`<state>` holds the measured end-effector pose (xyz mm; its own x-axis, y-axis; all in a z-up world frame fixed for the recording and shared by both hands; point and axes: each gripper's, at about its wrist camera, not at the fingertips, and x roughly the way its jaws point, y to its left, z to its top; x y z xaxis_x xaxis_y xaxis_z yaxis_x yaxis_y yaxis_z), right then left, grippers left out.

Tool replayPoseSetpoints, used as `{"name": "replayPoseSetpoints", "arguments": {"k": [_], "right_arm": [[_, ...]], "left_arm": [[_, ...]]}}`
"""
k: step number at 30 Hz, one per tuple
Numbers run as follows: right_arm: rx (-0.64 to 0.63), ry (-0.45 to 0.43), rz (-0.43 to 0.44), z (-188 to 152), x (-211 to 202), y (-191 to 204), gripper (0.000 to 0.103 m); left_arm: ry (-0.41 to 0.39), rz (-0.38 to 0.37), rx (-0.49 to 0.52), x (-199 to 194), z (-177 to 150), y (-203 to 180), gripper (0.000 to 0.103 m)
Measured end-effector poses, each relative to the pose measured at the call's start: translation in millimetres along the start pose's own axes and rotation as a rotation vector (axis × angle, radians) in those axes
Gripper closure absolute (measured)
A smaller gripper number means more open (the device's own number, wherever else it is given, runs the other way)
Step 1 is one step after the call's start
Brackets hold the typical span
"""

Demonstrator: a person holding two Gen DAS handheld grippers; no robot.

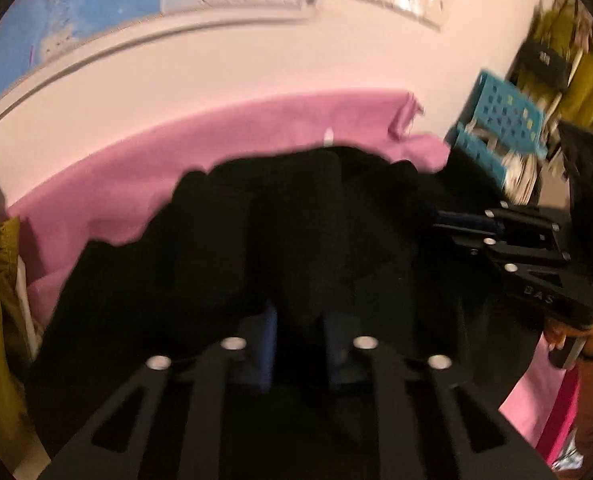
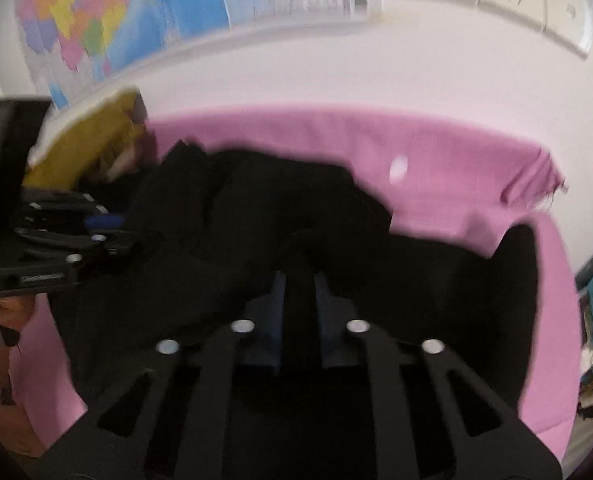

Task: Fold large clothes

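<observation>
Left wrist view: your left tongs (image 1: 296,320) clamp the black garment (image 1: 296,220). Right tongs (image 2: 299,292) likewise. Keep the held edge taut between them.

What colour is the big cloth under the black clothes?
Pink cloth, clearest in the right wrist view.

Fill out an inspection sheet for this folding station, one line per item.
Surface: pink sheet covers the work area.
Job's things: black garment bunched on the sheet, pinched at two spots.
Clutter: mustard fabric at one edge; blue perforated basket at the other.
Grippers: left gripper shut on the garment; right gripper likewise.
Cables: nothing seen.
Surroundings: wall map above; pale wall; frames motion-blurred.
</observation>
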<state>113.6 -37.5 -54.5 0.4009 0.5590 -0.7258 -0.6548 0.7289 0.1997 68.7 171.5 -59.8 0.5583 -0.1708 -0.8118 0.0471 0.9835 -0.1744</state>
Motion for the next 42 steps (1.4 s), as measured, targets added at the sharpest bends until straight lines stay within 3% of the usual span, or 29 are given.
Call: {"name": "replayPoseSetpoints", "arguments": {"k": [3,5,8,9,11,12,14,17,20,24,25,26,27,29,32,33,35,37,38,40,41,42], "right_arm": [[0.011,-0.124,0.024,15.3,-23.4,3.5,0.092],[0.011,-0.081,0.005,18.6,-9.4,4.2,0.092],[0.077,0.066,0.005,13.1,21.9,-9.3,0.065],[0.107,0.06,0.015,9.2,19.2,-14.7,0.061],[0.121,-0.018,0.031,1.4,-4.8,-17.3,0.053],[0.121,-0.075,0.034,-4.6,-24.9,-16.6,0.05],[0.127,-0.159,0.048,-21.6,-61.8,-24.6,0.04],[0.173,-0.238,0.026,-59.2,-110.6,-44.0,0.035],[0.199,-0.207,-0.021,-98.7,-128.4,-55.1,0.029],[0.184,-0.11,-0.077,-137.1,-115.2,-55.2,0.028],[0.167,-0.082,-0.107,-142.7,-107.4,-54.7,0.034],[0.175,-0.075,-0.076,-145.0,-100.9,-55.2,0.062],[0.203,-0.071,-0.015,-146.2,-95.6,-60.4,0.077],[0.192,-0.104,-0.023,-140.6,-103.6,-62.9,0.088],[0.191,-0.213,-0.08,-125.8,-141.3,-67.5,0.097],[0.203,-0.254,-0.134,-122.3,-155.7,-72.7,0.1],[0.23,-0.274,-0.323,-123.4,-170.0,-88.0,0.103],[0.364,-0.276,-0.213,-133.5,-170.0,-114.1,0.103],[0.358,-0.25,-0.216,-135.9,-166.1,-112.2,0.102],[0.321,-0.204,-0.171,-137.8,-158.6,-99.3,0.092],[0.304,-0.202,-0.104,-137.0,-155.2,-89.6,0.062],[0.29,-0.221,-0.093,-135.9,-153.9,-81.8,0.048]], "left_arm": [[-0.083,-0.036,-0.065,-16.4,13.6,14.8,0.09],[-0.048,-0.033,-0.092,-5.7,15.5,25.3,0.082],[0.051,0.011,-0.117,22.5,6.7,34.1,0.077],[0.048,0.005,-0.114,22.5,2.2,36.3,0.075],[0.027,-0.015,-0.131,11.0,-2.8,42.7,0.062],[0.009,-0.024,-0.136,3.1,-6.0,45.0,0.06],[-0.047,0.01,-0.125,-17.3,-13.1,48.4,0.045],[-0.119,0.066,-0.077,-43.9,-23.5,34.7,0.039],[-0.144,0.1,-0.018,-59.9,-40.7,25.7,0.039],[-0.108,0.141,0.035,-52.9,-57.2,19.6,0.038],[-0.09,0.142,0.03,-48.0,-60.3,22.6,0.038],[-0.082,0.145,0.02,-42.9,-60.3,24.5,0.038],[-0.076,0.148,0.005,-34.1,-58.3,23.7,0.039],[-0.073,0.152,-0.025,-30.7,-59.5,34.4,0.039],[-0.07,0.14,-0.058,-26.9,-59.3,41.9,0.041],[-0.068,0.141,-0.073,-26.8,-59.3,45.3,0.043],[-0.061,0.152,-0.092,-25.4,-59.7,51.2,0.045],[-0.06,0.131,-0.115,-24.7,-60.2,56.5,0.044],[-0.063,0.131,-0.116,-24.9,-60.3,56.8,0.044],[-0.063,0.145,-0.099,-24.5,-60.3,53.8,0.044],[-0.064,0.149,-0.098,-24.3,-60.6,53.2,0.043],[-0.063,0.152,-0.098,-23.5,-60.5,52.7,0.043]]}}
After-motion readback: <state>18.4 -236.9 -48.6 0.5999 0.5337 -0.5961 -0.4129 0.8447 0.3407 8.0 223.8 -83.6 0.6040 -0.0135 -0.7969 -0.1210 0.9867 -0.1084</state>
